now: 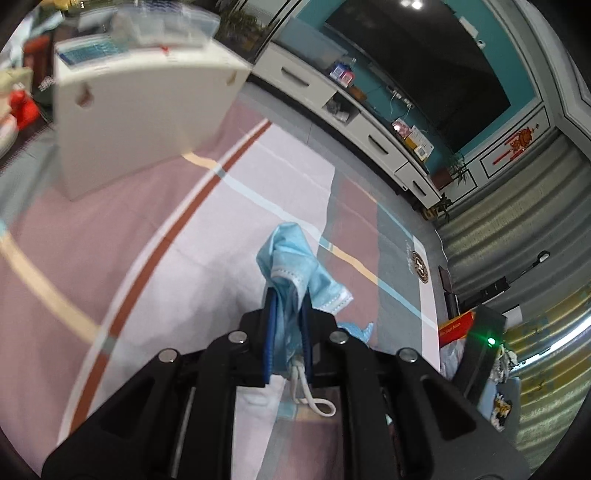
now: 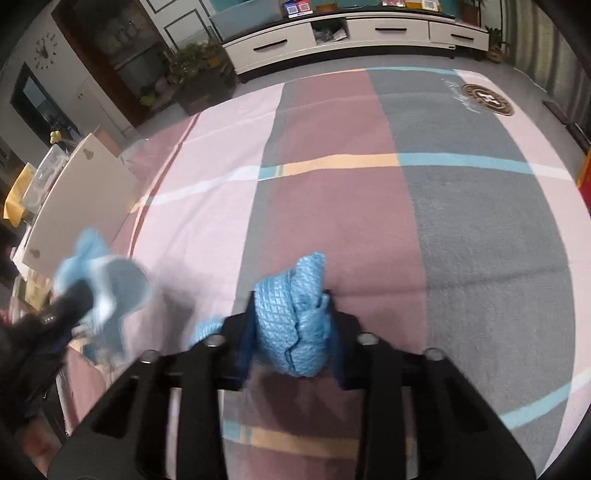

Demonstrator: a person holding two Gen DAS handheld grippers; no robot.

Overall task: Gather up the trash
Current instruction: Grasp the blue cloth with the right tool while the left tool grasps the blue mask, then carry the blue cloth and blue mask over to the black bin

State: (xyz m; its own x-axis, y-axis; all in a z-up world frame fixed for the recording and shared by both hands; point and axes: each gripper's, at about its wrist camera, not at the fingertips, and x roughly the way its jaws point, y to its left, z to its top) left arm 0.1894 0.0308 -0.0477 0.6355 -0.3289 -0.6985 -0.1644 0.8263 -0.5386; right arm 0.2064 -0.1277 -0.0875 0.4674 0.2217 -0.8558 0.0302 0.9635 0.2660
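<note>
My left gripper (image 1: 288, 300) is shut on a crumpled light-blue face mask (image 1: 291, 258). The mask sticks up past the fingertips, and its white ear loop (image 1: 314, 400) dangles below the jaws. My right gripper (image 2: 291, 306) is shut on a bunched blue wad with a quilted texture (image 2: 301, 321), which fills the gap between the pads. Both are held over a patterned rug (image 2: 369, 192). In the right wrist view the left gripper (image 2: 72, 299) appears blurred at the left edge, with the mask (image 2: 107, 273) in it.
A white panel-sided piece of furniture (image 1: 140, 110) stands at the rug's left edge with clear boxes on top. A long white TV console (image 2: 354, 31) runs along the far wall, with potted plants (image 2: 195, 70) beside it. A black device with a green light (image 1: 484, 347) stands at right.
</note>
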